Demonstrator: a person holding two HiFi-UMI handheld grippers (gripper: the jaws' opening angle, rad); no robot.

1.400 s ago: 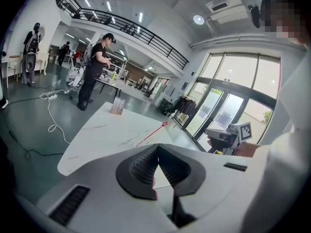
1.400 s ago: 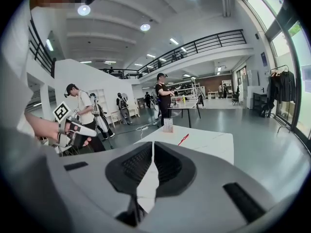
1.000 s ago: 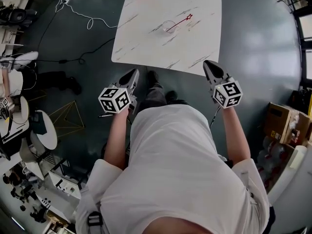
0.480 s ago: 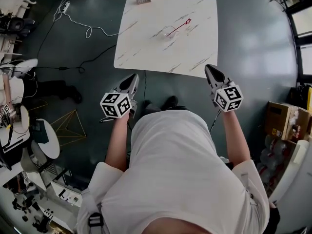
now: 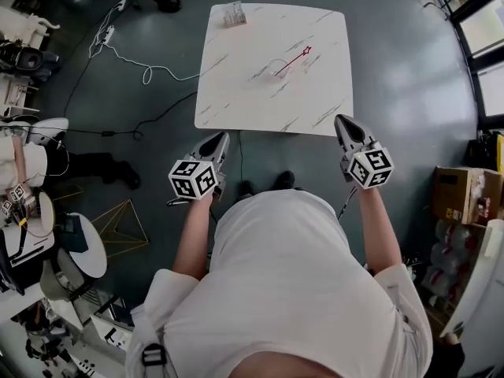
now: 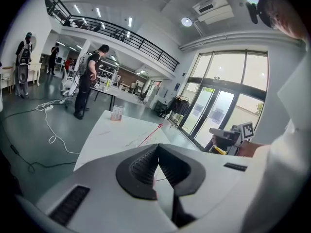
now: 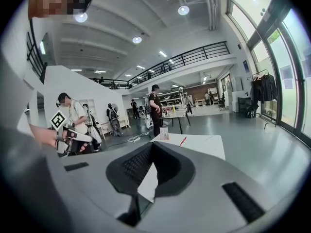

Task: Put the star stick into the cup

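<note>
A red star stick slants over the white marble table, its lower end at a clear cup; I cannot tell how deep it sits in the cup. Both grippers hang in front of the table's near edge, away from it. My left gripper is shut with nothing between its jaws, and so is my right gripper. In the left gripper view the left gripper points at the table with the stick beyond it. The right gripper also faces the stick.
A small box stands at the table's far left corner. White cables trail on the dark floor to the left. Cardboard boxes sit at the right, and workbenches with gear at the left. People stand in the hall behind.
The table has shrunk and slid lower in the head view, as the person has moved back from it. Both grippers stay shut and hold their place before the body.
</note>
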